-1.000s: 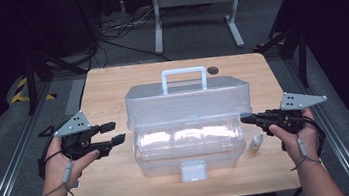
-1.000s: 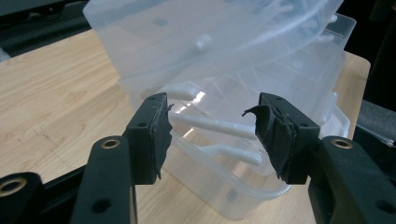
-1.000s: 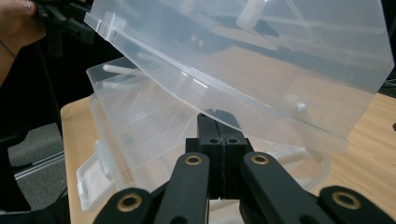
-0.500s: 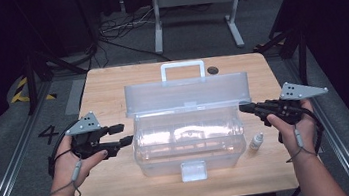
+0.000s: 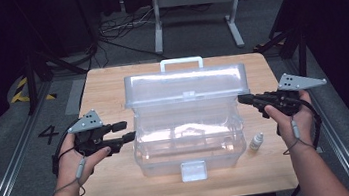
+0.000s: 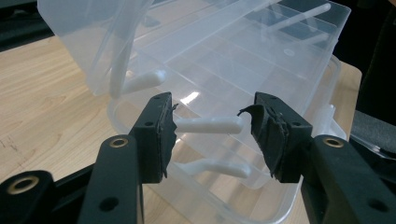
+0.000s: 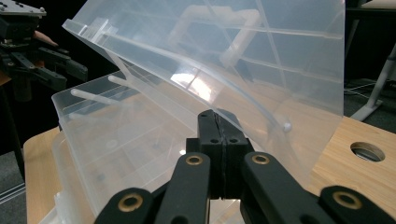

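Clear plastic storage box [image 5: 190, 141]: we record it at the middle of the worktop [image 5: 122, 180], its long sides running parallel to the near and far edges. Its lid [image 5: 186, 85] stands raised on the far side, hinged up and tilted, with a white carrying handle [image 5: 181, 63] on top. A white latch tab [image 5: 193, 170] hangs at the front wall, toward the near edge. Inside, we see a shallow transparent tray with dividers forming several compartments; we make out nothing lying in any of them, though glare on the plastic hides part of the floor. White swing arms link tray and lid at the box's ends.

Left gripper [image 5: 122, 131]: we find it just beside the left end of the box, its fingers [image 6: 159, 135] standing wide apart and having just been closing somewhat. In the left gripper view one white swing arm [image 6: 210, 124] lies in line with the gap; the pads press on nothing.

Right gripper [image 5: 241, 99]: we find it at the lid's right end, its fingers [image 7: 210, 140] pressed fully together with nothing between them. Whether the tips touch the lid we cannot tell.

Small bottle [image 5: 256, 141]: it stands upright on the worktop, just beside the box's right front corner, toward the near right corner.

Round hole [image 7: 367, 151]: set in the worktop.
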`<state>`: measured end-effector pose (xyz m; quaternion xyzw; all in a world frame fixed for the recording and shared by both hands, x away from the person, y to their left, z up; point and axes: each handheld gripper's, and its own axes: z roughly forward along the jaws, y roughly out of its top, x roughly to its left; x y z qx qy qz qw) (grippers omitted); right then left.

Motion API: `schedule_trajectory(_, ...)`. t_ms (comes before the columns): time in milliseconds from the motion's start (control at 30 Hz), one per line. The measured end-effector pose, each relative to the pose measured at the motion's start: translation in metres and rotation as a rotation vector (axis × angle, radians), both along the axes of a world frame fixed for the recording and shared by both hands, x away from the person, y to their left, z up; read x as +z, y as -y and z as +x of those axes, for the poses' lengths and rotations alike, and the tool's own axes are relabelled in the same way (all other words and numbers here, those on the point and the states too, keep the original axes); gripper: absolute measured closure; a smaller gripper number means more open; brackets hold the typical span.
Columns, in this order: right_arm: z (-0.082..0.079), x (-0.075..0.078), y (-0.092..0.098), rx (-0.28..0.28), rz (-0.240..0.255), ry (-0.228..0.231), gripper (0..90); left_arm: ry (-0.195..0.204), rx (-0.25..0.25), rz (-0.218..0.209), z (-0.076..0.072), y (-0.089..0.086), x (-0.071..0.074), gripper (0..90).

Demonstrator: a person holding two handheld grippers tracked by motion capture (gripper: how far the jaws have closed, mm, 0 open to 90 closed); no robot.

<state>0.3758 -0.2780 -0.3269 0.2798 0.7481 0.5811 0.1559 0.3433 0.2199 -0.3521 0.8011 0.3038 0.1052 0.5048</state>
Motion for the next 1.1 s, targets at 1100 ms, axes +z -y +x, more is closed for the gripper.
schedule_trajectory(1100,0.008,0.009,-0.002,-0.004,0.002,-0.002,90.0,0.124,0.185,-0.007,0.001,0.013,0.026,62.6)
